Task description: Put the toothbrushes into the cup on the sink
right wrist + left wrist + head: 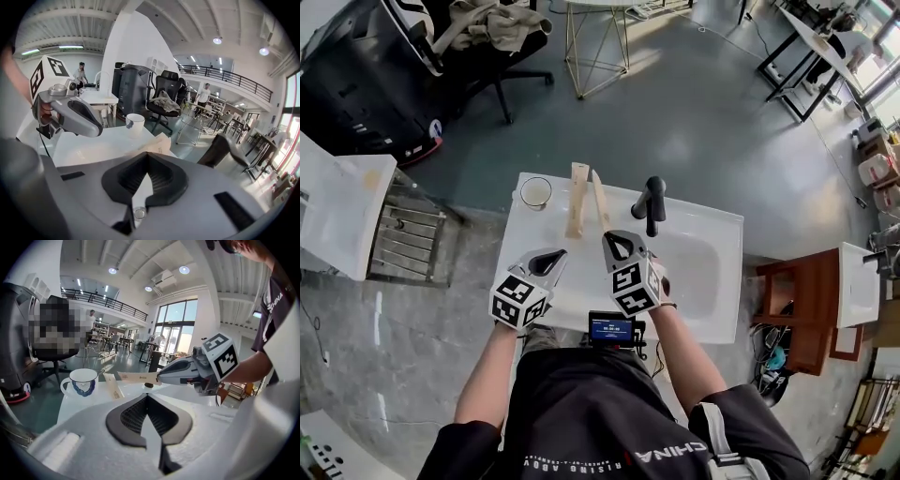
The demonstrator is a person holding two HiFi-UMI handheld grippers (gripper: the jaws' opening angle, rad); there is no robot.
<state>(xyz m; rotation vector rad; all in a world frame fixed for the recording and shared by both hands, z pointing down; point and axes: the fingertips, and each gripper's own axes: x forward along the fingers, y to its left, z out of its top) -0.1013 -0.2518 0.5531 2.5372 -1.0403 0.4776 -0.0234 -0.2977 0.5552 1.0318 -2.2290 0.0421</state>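
Toothbrush point(600, 201) pinched between right fingers point(623, 247); left fingers point(546, 263) closed, empty.

Person in a black short-sleeved T-shirt point(581, 412) lettered "CHINA" in white, with a grey shoulder strap point(717, 441) and a small black blue-lit screen point(611, 329) at the waist. The pale grey, smooth-shelled left gripper point(553, 256) and right gripper point(615, 240) have black ribbed pads point(136, 416). Each bears a black-and-white marker cube point(521, 300).
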